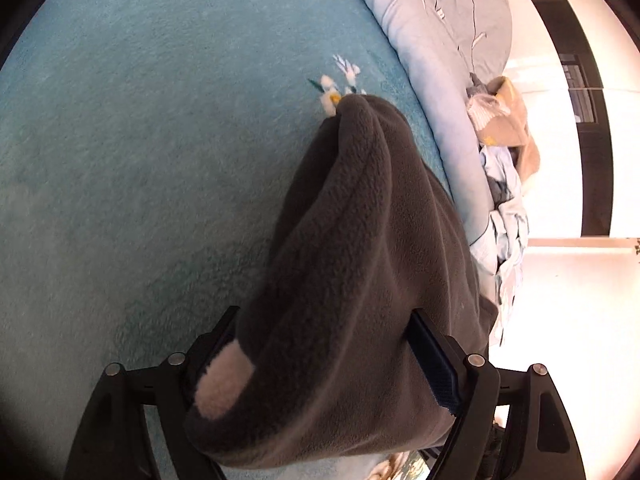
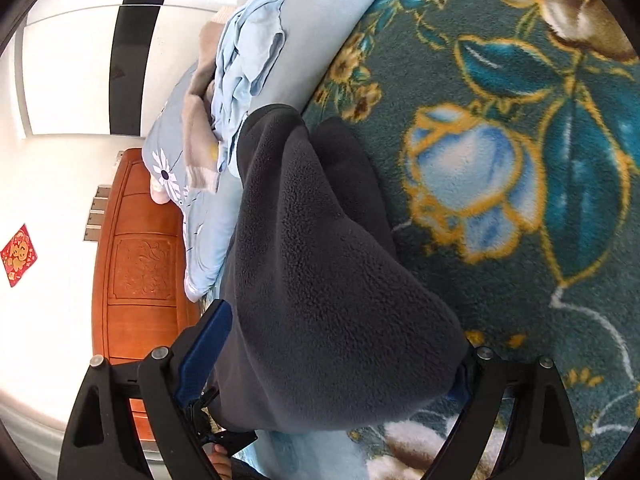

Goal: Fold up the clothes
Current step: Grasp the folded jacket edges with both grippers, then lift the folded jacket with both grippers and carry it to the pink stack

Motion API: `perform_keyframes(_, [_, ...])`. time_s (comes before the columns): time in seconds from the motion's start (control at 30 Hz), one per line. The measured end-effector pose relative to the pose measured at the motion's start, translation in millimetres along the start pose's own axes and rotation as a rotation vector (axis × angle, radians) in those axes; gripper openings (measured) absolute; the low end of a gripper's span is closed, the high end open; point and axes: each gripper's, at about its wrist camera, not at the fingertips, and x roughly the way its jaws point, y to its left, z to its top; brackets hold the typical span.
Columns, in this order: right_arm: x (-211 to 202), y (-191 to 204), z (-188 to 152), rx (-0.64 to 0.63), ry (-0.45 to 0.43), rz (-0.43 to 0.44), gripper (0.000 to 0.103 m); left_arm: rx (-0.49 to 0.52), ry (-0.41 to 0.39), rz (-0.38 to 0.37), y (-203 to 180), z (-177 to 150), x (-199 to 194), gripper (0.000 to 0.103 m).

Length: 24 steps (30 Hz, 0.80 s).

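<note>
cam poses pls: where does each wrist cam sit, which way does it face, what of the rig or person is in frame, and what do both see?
Left wrist: on the left gripper, facing along its fingers at the grey fleece garment over a teal blanket; only the gripper shows.
Right wrist: on the right gripper, facing the same fleece over a floral blanket; the gripper shows.
Shared: fleece, light-blue duvet, clothes pile.

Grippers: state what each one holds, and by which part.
Both hold the dark grey fleece garment. The left gripper and the right gripper each clamp a bunched fold of it; which part cannot be told.
</note>
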Motion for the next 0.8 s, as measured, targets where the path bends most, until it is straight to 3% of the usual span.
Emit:
perform_keyframes(0.07, [6.8,3.9,3.1,-0.011,0.007,0.003,0.093,-0.012,-0.001,-0.002,-0.4,2.0,1.2,0.084])
perform_keyframes(0.2, [14.3,9.2,3.6,-0.008,0.011,-0.028,0.092,0.057,-0.014,0.045,-14.8,-4.3,-4.2,0.083])
perform_keyframes(0.27, [14.5,10.4,1.6,0.025,0.006,-0.026,0.09,0.092,-0.02,0.069,-22.0,-7.5,-6.9,0.077])
perform_keyframes(0.33, [15.1,15.4,-2.2,0.03,0.011,-0.038,0.064,0.127,-0.026,0.093,-29.2,-10.6,-9.6,0.064])
perform_keyframes(0.37, [15.0,19.5,-3.9,0.017,0.013,-0.062,0.06,0.144,-0.03,0.105,-32.8,-12.2,-10.9,0.052])
perform_keyframes(0.43, [14.1,26.5,-3.5,0.001,0.012,-0.094,0.051,0.179,-0.036,0.128,-40.0,-15.4,-13.6,0.04])
perform_keyframes(0.5, [13.6,31.6,-0.9,0.008,0.018,-0.109,0.047,0.216,-0.046,0.149,-48.7,-17.9,-19.0,0.034])
perform_keyframes(0.57, [12.5,40.7,2.0,0.007,0.029,-0.122,0.043,0.223,-0.059,0.148,-56.2,-20.1,-28.7,0.03])
perform_keyframes(0.8, [-9.6,112.9,17.8,-0.057,0.065,0.017,0.039,0.275,-0.144,0.036,-92.5,-22.1,-96.7,0.027])
